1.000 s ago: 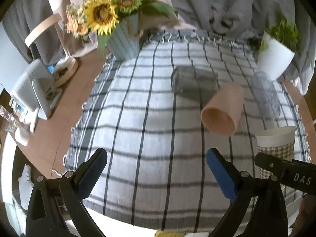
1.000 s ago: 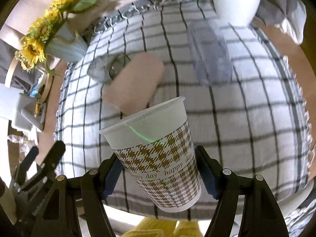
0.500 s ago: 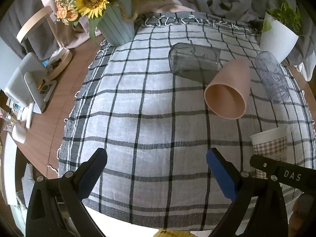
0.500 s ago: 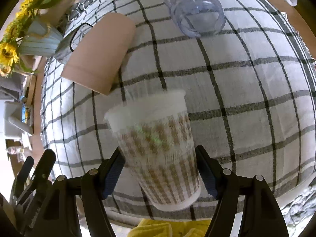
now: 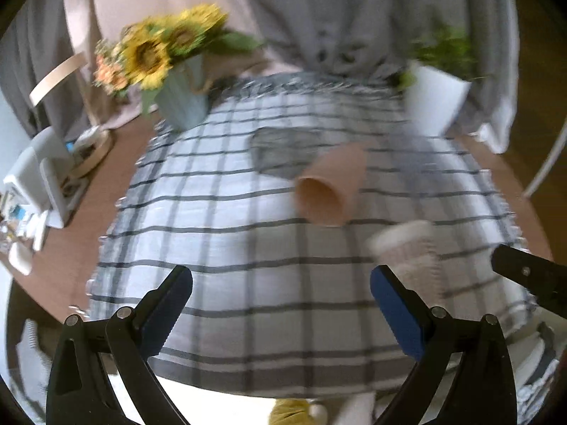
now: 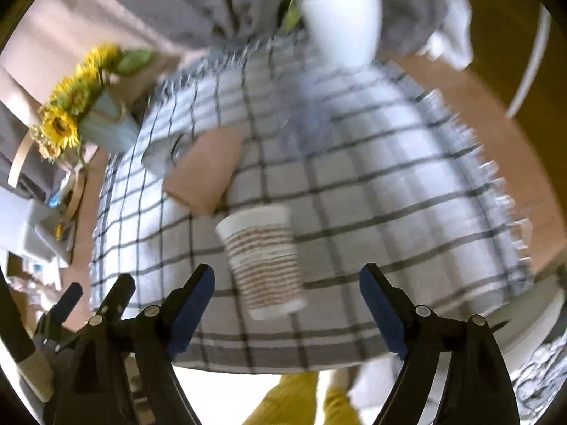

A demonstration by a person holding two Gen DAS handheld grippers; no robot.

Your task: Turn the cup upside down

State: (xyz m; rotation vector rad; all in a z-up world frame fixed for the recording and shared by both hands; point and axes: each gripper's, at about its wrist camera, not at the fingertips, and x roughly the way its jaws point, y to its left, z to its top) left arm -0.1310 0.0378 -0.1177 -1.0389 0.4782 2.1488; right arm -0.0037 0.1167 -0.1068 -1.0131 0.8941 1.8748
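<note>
Paper cup (image 6: 262, 258), houndstooth-printed, stands on the checked tablecloth (image 6: 389, 184) ahead of the right gripper (image 6: 287, 283), between the line of its two jaws, nearer the left one, touching neither.

Right wrist view: jaws spread wide, blue pads bare, nothing held. The cup's wide rim shows at the far end and the narrow base nearest the jaws; blur makes it hard to say whether it stands mouth-up or leans. A pink cup (image 6: 203, 177) lies on its side beyond the paper cup, just past its rim; a grey glass (image 6: 161, 154) lies behind that. A clear tumbler (image 6: 304, 113) is a smear further out. White planter (image 6: 342, 23) at the far cloth edge, sunflower vase (image 6: 106, 124) far left.

Left wrist view: left gripper (image 5: 281, 304) wide open, empty, hovering near the cloth's front edge. The paper cup sits just beyond its right jaw, blurred.

Progress, as I judge it: the cup looks mouth-up, so the flip appears not done. Regrasp, invert and set down on the rim remain.
</note>
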